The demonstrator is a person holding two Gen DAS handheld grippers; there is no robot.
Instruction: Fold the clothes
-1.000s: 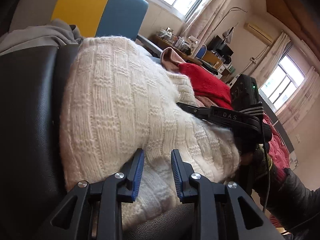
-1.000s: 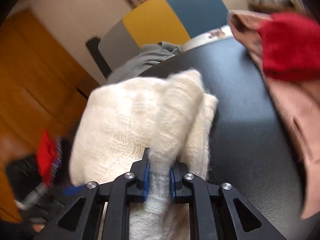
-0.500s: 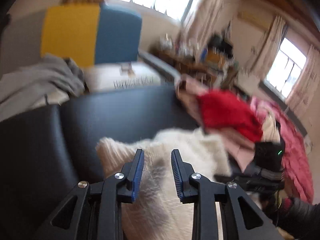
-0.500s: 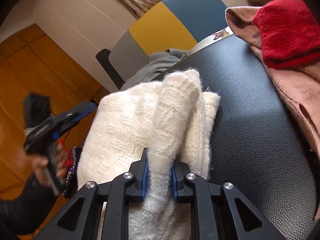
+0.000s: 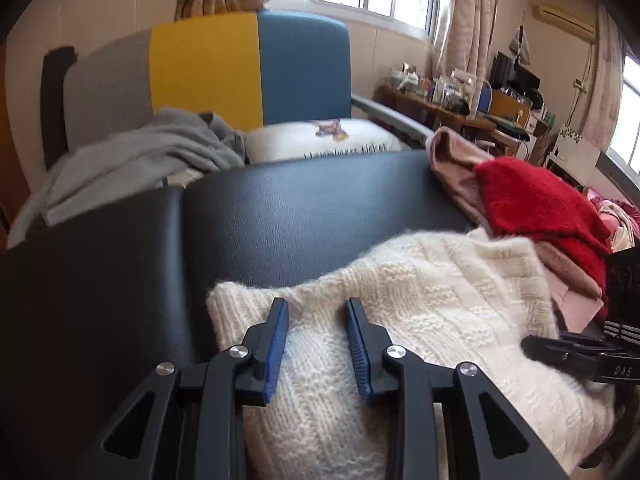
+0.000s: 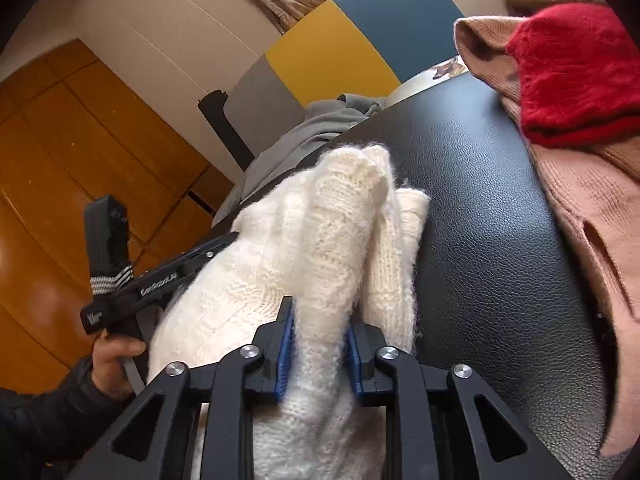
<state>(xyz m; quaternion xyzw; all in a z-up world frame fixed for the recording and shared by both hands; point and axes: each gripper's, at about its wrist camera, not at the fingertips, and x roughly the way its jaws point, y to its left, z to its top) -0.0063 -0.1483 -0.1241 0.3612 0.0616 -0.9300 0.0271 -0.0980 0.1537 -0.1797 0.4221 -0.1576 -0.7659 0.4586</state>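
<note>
Left wrist: left gripper (image 5: pixel 317 312) widening, empty, over cream knit sweater (image 5: pixel 420 304) on black worktop (image 5: pixel 304 208) | Right wrist: right gripper (image 6: pixel 320 322) loosening around sweater's raised fold (image 6: pixel 340 216) | Risk: fold may slump and unroll.

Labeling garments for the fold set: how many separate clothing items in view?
4: white knit sweater nearest on the black surface; red knit atop pink knit to the right; grey garment by the chair. More may be hidden in the right-hand pile.
</note>
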